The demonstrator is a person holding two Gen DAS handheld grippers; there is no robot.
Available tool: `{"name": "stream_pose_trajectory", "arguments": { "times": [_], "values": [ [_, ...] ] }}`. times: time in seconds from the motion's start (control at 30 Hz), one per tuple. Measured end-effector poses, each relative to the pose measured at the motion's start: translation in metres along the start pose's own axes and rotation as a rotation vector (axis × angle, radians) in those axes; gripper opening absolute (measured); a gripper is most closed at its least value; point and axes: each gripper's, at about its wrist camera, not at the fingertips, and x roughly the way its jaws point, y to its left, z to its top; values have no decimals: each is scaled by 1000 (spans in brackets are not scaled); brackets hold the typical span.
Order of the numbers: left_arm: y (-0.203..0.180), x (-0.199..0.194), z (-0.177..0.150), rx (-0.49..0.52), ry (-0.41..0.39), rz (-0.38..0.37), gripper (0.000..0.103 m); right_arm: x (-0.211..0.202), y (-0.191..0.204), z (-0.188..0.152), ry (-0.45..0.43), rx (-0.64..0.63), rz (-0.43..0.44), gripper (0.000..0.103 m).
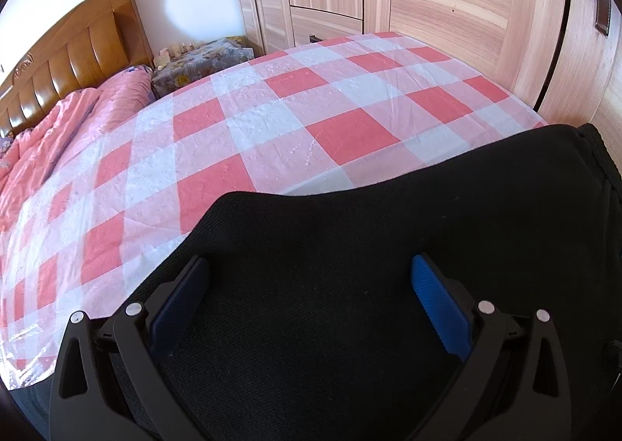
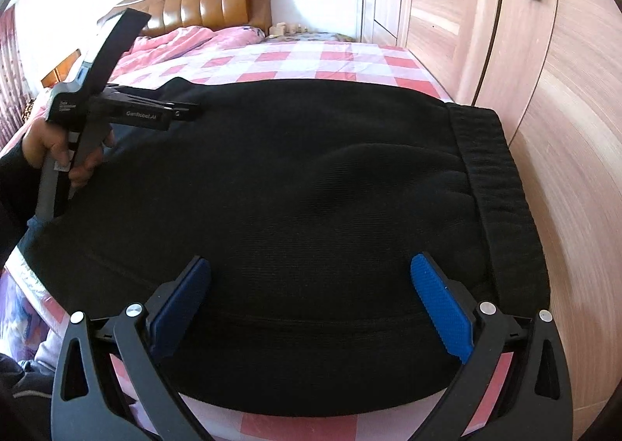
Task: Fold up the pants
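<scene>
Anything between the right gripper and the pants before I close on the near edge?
Nothing visible. The right gripper is open with the black pants directly between and under its fingers. The left gripper is off at the far left edge, clear of it.

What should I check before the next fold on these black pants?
1. Left gripper open: ok, its fingers stand wide apart over the pants.
2. Right gripper open: ok, also spread wide, nothing pinched.
3. Pants lying flat: not ok, the cloth humps up in the middle.
4. Waistband located: ok, it runs along the right edge, next to the wardrobe.
5. Room to fold: ok, bare checked sheet lies beyond the pants toward the headboard.
6. Layers lined up underneath: cannot tell, the top layer hides them.
</scene>
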Motion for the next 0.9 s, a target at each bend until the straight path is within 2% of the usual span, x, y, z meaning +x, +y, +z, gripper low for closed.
{"name": "stream_pose_trajectory", "arguments": {
  "times": [0.07, 0.17, 0.2, 0.23, 0.3, 0.33, 0.37, 0.43, 0.5, 0.53, 0.57, 0.63, 0.73, 0.8, 0.9],
  "values": [
    [5, -17, -6, -25, -8, 50, 101, -1, 1, 1, 12, 1, -1, 99],
    [32, -66, -33, -92, -91, 61, 101, 0, 1, 3, 29, 3, -3, 99],
    [44, -81, -46, -114, -105, 92, 101, 1, 2, 5, 36, 7, -8, 99],
    [61, -98, -67, -149, -111, 144, 101, 3, 3, 11, 48, 16, -25, 98],
    [91, -122, -104, -220, -113, 197, 101, 1, 12, 17, 56, 35, -90, 98],
    [110, -134, -129, -265, -113, 226, 101, -3, 23, 20, 30, 45, -141, 98],
    [124, -141, -147, -292, -105, 247, 101, -6, 34, 24, -6, 39, -141, 98],
    [148, -149, -184, -330, -66, 269, 101, -8, 60, 30, -47, 2, -95, 98],
    [162, -148, -211, -339, -10, 252, 101, -9, 89, 37, -63, -43, -63, 98],
    [172, -147, -229, -356, 16, 235, 102, -10, 110, 43, -70, -79, -19, 98],
    [178, -156, -242, -391, -27, 186, 102, -9, 126, 47, -71, -112, 15, 98],
    [185, -174, -256, -432, -75, 142, 101, -5, 164, 57, -70, -184, 64, 98],
    [194, -214, -278, -499, -162, 124, 101, 3, 231, 69, -51, -315, 189, 98],
    [213, -237, -300, -597, -208, 132, 101, 7, 283, 75, -55, -419, 283, 98],
    [263, -262, -346, -834, -234, 219, 101, 16, 349, 83, -53, -524, 367, 98]
  ]
}}
